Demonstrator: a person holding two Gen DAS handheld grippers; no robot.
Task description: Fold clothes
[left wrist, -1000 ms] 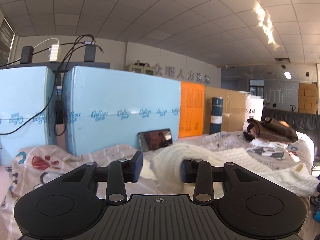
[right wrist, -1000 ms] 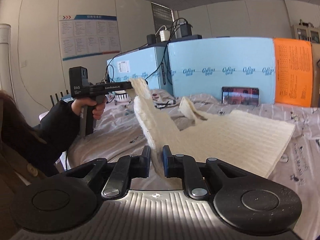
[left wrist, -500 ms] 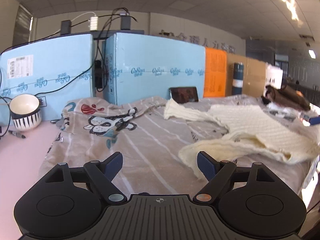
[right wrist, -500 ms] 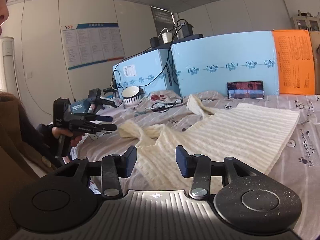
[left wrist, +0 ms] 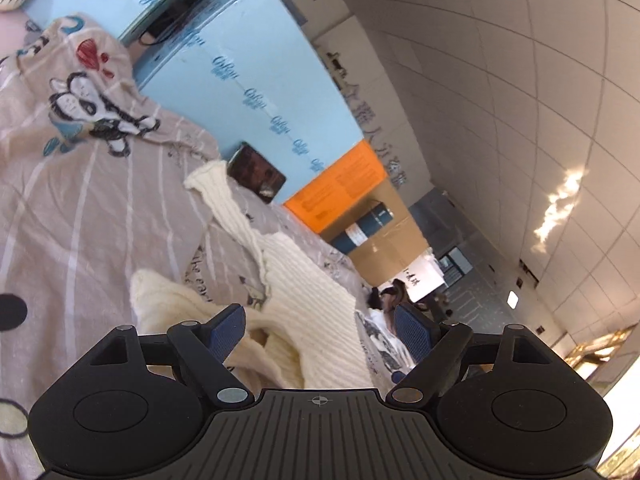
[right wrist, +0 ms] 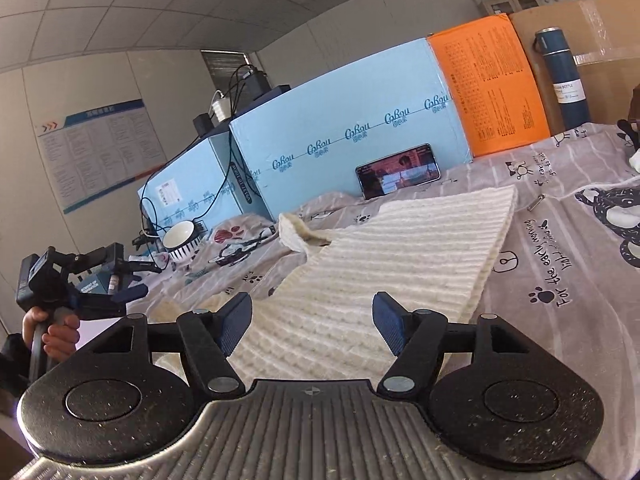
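Cream ribbed knit sweater (right wrist: 384, 264) flat mid-frame on printed grey bedsheet (right wrist: 568, 256), sleeves loose.
Left gripper (left wrist: 320, 326) and right gripper (right wrist: 312, 322) fingers apart, empty; grab sleeve cuff edge, fold inward square.

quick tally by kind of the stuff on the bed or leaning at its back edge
cream knit sweater: 1
phone: 1
blue bottle: 1
white bowl: 1
total: 4

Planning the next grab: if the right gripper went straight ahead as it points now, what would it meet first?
Most likely the cream knit sweater lying on the printed sheet; the open right gripper points across it, though depth is unclear.
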